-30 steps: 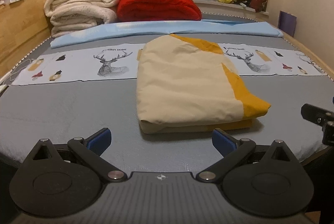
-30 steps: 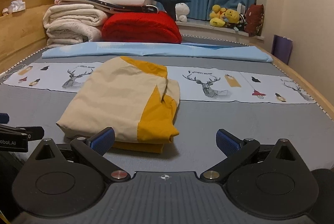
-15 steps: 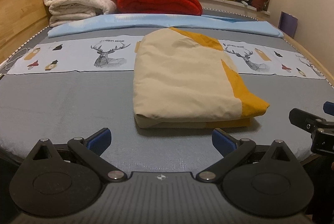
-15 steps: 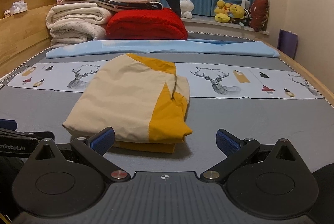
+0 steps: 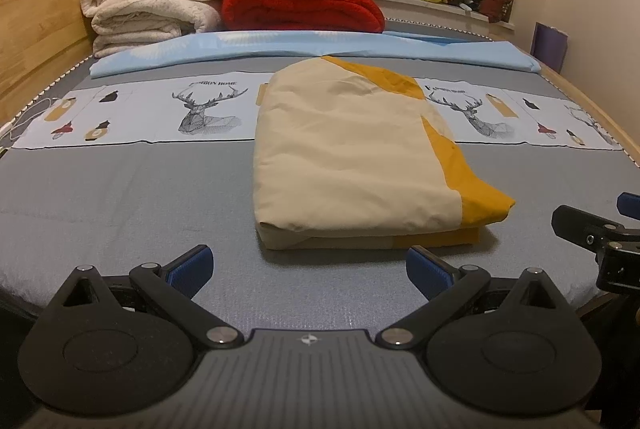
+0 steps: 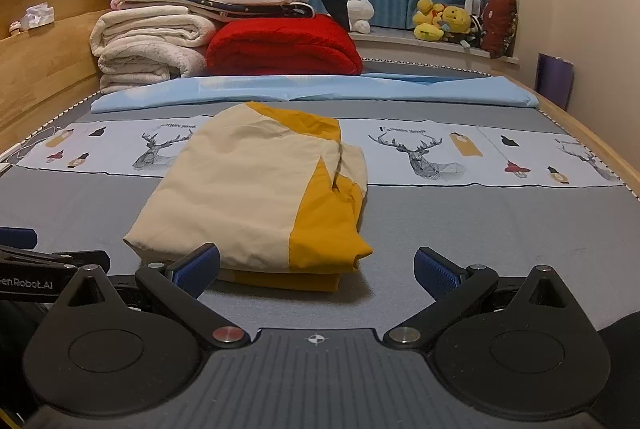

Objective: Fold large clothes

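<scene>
Folded cream-and-mustard garment lies mid-bed, just ahead of us. We judge it soft, light, floppy, with layers prone to sliding. Left hand-held gripper and right hand-held gripper both gape wide, empty. We'd pinch the near stacked edge.

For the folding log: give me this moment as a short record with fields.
garment: cream and mustard-yellow cloth garment, folded into a compact stack
surface: grey bed sheet, garment lying flat on it
left hand-held gripper: open, holds nothing, short of the garment's near edge
right hand-held gripper: open, holds nothing
behind garment: light blue folded sheet, red folded blanket, white rolled blankets
fold state: looks done
</scene>
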Available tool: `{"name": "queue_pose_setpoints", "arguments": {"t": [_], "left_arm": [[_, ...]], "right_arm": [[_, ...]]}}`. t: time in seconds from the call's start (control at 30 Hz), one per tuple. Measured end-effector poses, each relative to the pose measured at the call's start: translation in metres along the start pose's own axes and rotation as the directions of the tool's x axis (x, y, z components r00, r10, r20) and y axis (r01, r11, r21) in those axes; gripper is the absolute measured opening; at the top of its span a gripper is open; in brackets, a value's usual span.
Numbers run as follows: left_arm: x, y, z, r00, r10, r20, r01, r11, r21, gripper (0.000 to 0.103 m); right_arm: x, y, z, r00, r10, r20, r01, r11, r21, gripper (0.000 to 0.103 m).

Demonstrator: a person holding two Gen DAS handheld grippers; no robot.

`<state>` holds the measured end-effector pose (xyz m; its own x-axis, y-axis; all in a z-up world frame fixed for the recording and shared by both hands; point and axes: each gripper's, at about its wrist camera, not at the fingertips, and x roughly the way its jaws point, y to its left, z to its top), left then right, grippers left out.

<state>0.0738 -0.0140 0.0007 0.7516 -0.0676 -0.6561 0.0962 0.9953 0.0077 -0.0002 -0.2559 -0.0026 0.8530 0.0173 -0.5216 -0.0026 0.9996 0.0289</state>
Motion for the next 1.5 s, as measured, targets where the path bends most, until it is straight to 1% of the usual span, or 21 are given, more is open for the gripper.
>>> {"name": "queue_pose_setpoints", "arguments": {"t": [0.5, 1.5], "left_arm": [[0.0010, -0.0015, -0.0005, 1.000, -0.016, -0.001, 0.016, 1.000, 0.013, 0.103], [0.0017, -0.0035, -0.0024, 1.000, -0.018, -0.003, 0.018, 1.000, 0.019, 0.103]], "right_arm": [[0.0000, 0.0004, -0.0001, 1.000, 0.010, 0.001, -0.010, 1.000, -0.009, 0.102], [0.0000, 0.0043, -0.0020, 1.000, 0.020, -0.003, -0.020, 1.000, -0.015, 0.102]]}}
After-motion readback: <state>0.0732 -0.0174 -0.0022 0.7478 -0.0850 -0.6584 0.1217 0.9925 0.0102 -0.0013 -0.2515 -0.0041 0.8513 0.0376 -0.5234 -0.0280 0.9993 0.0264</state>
